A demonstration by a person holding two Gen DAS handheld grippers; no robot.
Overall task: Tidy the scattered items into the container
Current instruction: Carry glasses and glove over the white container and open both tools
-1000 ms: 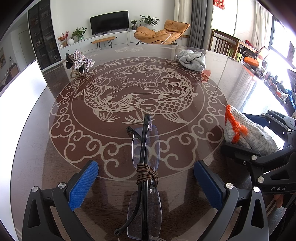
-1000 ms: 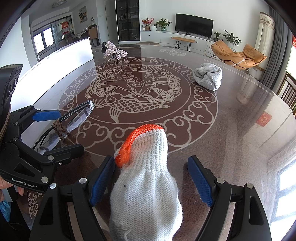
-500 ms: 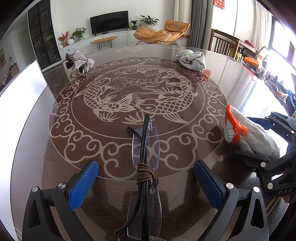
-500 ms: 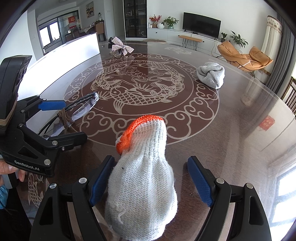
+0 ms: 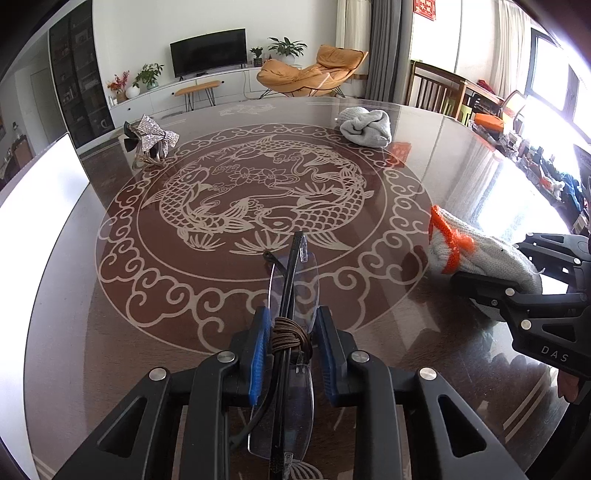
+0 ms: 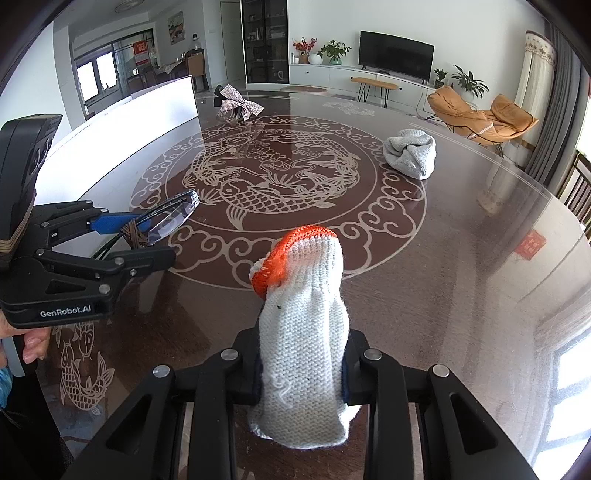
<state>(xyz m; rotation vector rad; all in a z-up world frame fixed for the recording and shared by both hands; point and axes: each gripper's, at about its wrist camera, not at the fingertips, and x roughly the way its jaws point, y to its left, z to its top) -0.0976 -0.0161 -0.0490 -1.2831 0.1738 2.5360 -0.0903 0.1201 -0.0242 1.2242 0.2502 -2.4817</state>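
Left hand-held gripper (image 5: 290,349) clamped on folded glasses (image 5: 286,291) at cord-wrapped middle, low over desk (image 5: 110,332). Right hand-held gripper (image 6: 301,363) clamped on white glove with orange cuff (image 6: 303,317), near desk edge. Grey cloth (image 6: 410,153) and sequin bow (image 6: 238,103) lying farther out.

White lettering "GenRobot.AI" stands on the black body of the left gripper (image 6: 140,236), as seen from the right wrist view. In the left wrist view the letters "DAS" are printed in pale characters on the black frame of the right gripper (image 5: 517,269). A red sign (image 5: 424,8) hangs high by the curtains and a red one (image 6: 139,48) on the far glass door, each with characters too small to read.
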